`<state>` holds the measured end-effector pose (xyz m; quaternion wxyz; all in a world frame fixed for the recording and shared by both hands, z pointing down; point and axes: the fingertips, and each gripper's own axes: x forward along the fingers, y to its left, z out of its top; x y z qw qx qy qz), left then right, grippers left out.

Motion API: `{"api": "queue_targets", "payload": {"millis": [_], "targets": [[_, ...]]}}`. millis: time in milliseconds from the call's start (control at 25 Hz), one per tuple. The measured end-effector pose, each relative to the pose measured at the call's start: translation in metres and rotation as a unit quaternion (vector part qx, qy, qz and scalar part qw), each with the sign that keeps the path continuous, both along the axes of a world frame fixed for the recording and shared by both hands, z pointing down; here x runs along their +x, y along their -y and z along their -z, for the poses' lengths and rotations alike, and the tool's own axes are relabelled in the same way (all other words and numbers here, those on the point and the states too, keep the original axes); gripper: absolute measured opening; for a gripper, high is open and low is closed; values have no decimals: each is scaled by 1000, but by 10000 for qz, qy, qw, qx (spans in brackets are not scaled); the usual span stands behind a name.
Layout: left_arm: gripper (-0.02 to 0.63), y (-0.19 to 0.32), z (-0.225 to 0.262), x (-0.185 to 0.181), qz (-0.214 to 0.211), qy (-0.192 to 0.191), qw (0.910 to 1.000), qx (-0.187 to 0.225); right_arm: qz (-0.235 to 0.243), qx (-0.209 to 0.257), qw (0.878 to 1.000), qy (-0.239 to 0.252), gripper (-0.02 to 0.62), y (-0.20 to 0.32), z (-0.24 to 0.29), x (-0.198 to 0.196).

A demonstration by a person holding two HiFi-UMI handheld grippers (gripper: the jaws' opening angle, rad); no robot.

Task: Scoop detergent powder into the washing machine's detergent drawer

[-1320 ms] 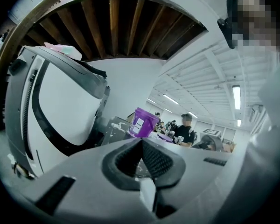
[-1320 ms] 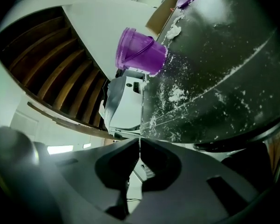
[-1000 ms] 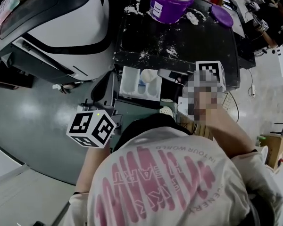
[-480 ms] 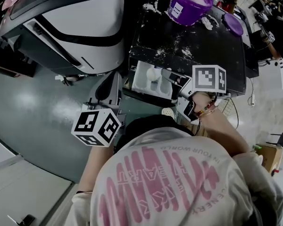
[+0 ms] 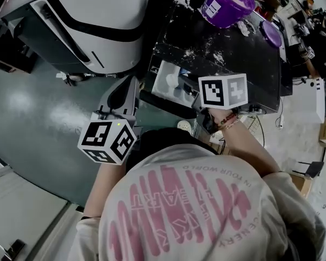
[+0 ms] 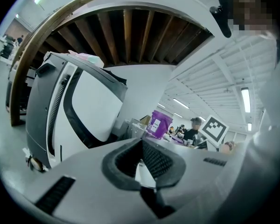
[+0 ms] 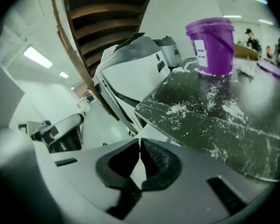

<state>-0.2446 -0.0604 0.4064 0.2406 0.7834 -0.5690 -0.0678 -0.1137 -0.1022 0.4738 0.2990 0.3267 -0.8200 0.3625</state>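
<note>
The washing machine's black top (image 5: 233, 64) is strewn with white powder. On its far side stand an open purple detergent tub (image 5: 226, 4) and the tub's lid (image 5: 271, 32). The white detergent drawer (image 5: 162, 74) is pulled out at the front, with a pale lump in it. My right gripper (image 7: 140, 149) is shut and empty; its marker cube (image 5: 223, 91) hovers just right of the drawer. My left gripper (image 6: 141, 143) is shut on nothing; its cube (image 5: 107, 141) sits low, left of the drawer, over the floor.
A large white and black machine (image 5: 98, 15) stands left of the washer. Grey-green floor (image 5: 38, 107) spreads to the left. The person's pale printed shirt (image 5: 190, 211) fills the lower view. A socket and cables (image 5: 186, 126) lie below the drawer.
The right gripper's cube has drawn left, nearer the drawer. The left cube has hardly moved. The head view has swung slightly.
</note>
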Motion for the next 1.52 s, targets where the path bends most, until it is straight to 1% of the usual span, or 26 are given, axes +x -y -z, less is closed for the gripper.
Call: {"api": "queue_targets", "payload": {"millis": [80, 240, 440, 520, 680, 840, 960, 1240, 1360, 1440, 1520], "targets": [[3, -4, -4, -1, 7, -17, 10000, -31, 230, 145, 9994, -229, 3, -2, -4, -5], [3, -14, -12, -4, 85, -65, 9999, -99, 570, 263, 9971, -438, 3, -6, -13, -13], [3, -22, -15, -12, 221, -84, 9996, -138, 1113, 598, 9871, -980, 3, -8, -18, -19], [3, -26, -15, -17, 289, -64, 9995, -136, 1304, 654, 9822, -1185, 5, -13, -23, -20], [3, -29, -12, -27, 449, -72, 9989, -96, 1738, 800, 9674, -1662, 5, -21, -32, -20], [3, -30, -12, -28, 473, -114, 9988, -77, 2028, 1073, 9545, -1905, 5, -23, -32, -21], [3, -32, -12, -27, 483, -122, 9987, -81, 2263, 1360, 9408, -2125, 5, -22, -30, -22], [3, -37, -13, -23, 577, -109, 9982, -139, 2624, 1787, 9170, -2416, 5, -19, -27, -23], [3, -38, -12, -20, 667, -120, 9976, -122, 2812, 1851, 9085, -2478, 5, -21, -29, -22], [3, -39, -13, -17, 743, -141, 9971, -92, 2962, 1952, 8991, -2566, 5, -21, -29, -21], [3, -40, -18, -15, 839, -184, 9962, -129, 3110, 2138, 8865, -2678, 5, -20, -29, -21]]}}
